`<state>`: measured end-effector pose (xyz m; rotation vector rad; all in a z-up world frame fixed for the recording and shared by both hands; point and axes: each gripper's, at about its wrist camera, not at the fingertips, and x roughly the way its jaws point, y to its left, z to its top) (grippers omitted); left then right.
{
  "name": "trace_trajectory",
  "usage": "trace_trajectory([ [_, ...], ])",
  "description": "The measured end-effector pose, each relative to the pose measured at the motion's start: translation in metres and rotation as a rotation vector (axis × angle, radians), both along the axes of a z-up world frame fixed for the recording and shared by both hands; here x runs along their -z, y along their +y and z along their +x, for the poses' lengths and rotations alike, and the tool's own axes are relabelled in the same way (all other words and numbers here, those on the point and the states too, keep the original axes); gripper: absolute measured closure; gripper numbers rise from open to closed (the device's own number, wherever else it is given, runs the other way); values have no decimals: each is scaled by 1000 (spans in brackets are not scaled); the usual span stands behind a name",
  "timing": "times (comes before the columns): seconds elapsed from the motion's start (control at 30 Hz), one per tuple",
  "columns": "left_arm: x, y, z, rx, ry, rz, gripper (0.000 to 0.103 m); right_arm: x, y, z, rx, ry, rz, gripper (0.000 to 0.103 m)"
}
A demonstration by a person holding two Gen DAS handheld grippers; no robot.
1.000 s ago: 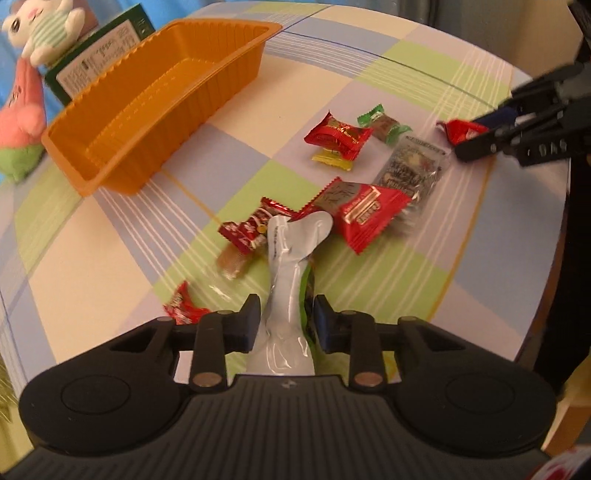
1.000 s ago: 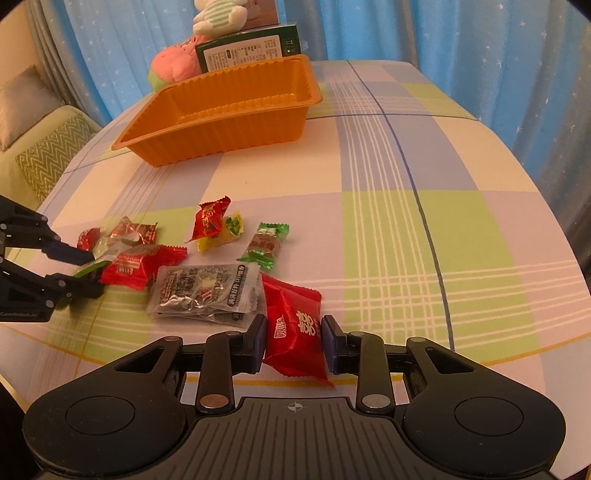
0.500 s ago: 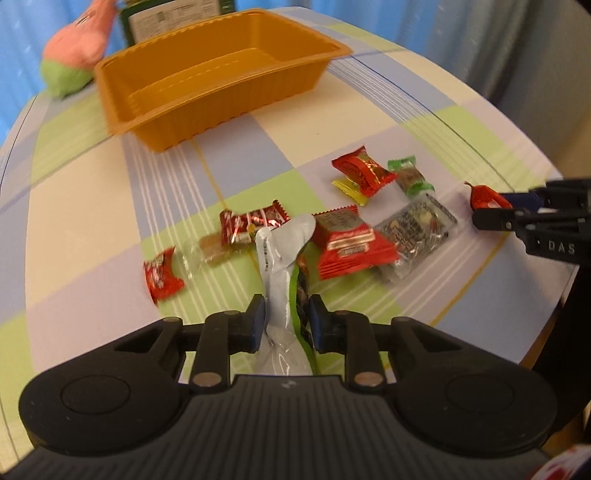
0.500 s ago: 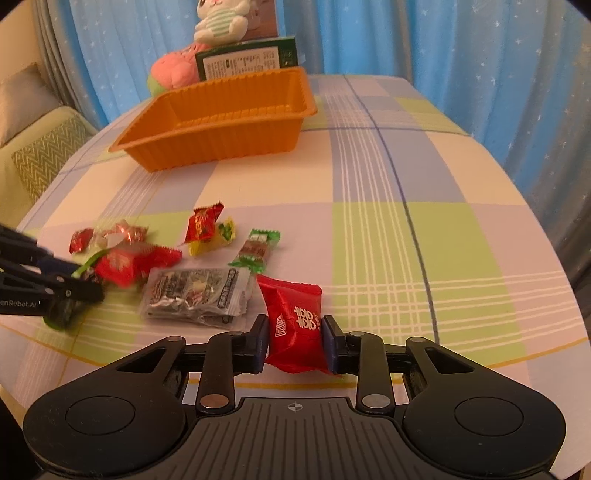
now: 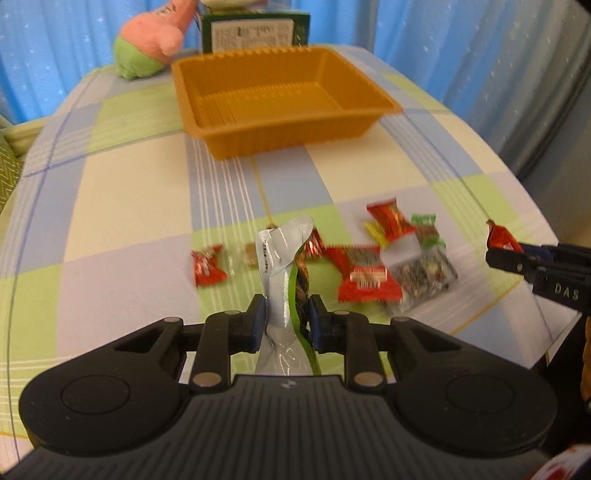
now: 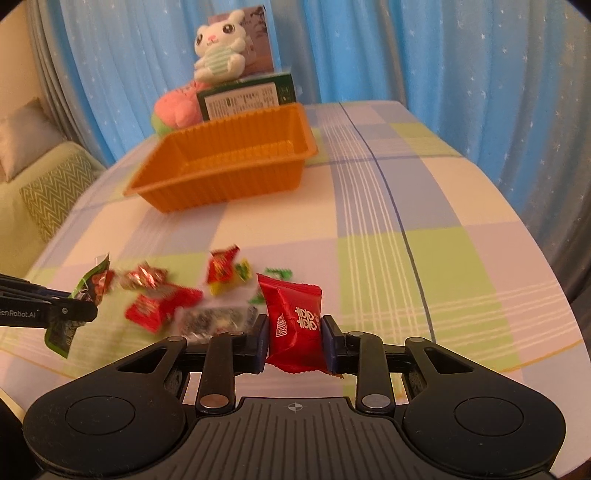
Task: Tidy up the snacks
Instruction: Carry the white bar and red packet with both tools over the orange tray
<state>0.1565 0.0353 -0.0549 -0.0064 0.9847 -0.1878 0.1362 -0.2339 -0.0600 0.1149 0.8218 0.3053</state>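
My left gripper [image 5: 284, 319] is shut on a silver and green snack packet [image 5: 282, 266], held above the table. My right gripper [image 6: 294, 338] is shut on a red snack packet [image 6: 295, 321], also lifted. An empty orange tray [image 5: 273, 99] stands at the far side of the table; it also shows in the right wrist view [image 6: 229, 162]. Several wrapped snacks lie loose on the checked cloth between the grippers and the tray, among them a red packet [image 5: 365, 278] and a clear packet [image 5: 424, 275]. The right gripper shows at the right edge of the left wrist view [image 5: 506, 254].
A pink and green plush toy [image 5: 147, 44] and a green box [image 5: 255, 31] stand behind the tray. A white rabbit plush [image 6: 219, 48] sits on top of the box. Blue curtains hang behind. A sofa [image 6: 40, 184] is left of the table. The table edge is near on the right.
Both grippers have lifted and turned toward the orange tray with their packets held. The tray now lies straight ahead in the left wrist view.
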Motion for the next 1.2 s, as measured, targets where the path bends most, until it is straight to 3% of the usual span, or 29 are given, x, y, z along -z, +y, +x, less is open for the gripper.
trace_trajectory([
  [0.3,-37,-6,25,-61,-79,-24,81,-37,17,36,-32,-86,64,73],
  [0.57,-54,-4,72,-111,-137,-51,81,-55,36,102,-40,-160,93,73],
  [0.93,-44,1,149,-163,-207,-75,81,-37,54,191,-17,-157,132,73],
  [1.2,-26,14,187,-209,-225,-106,81,-20,64,230,-31,-153,136,73],
])
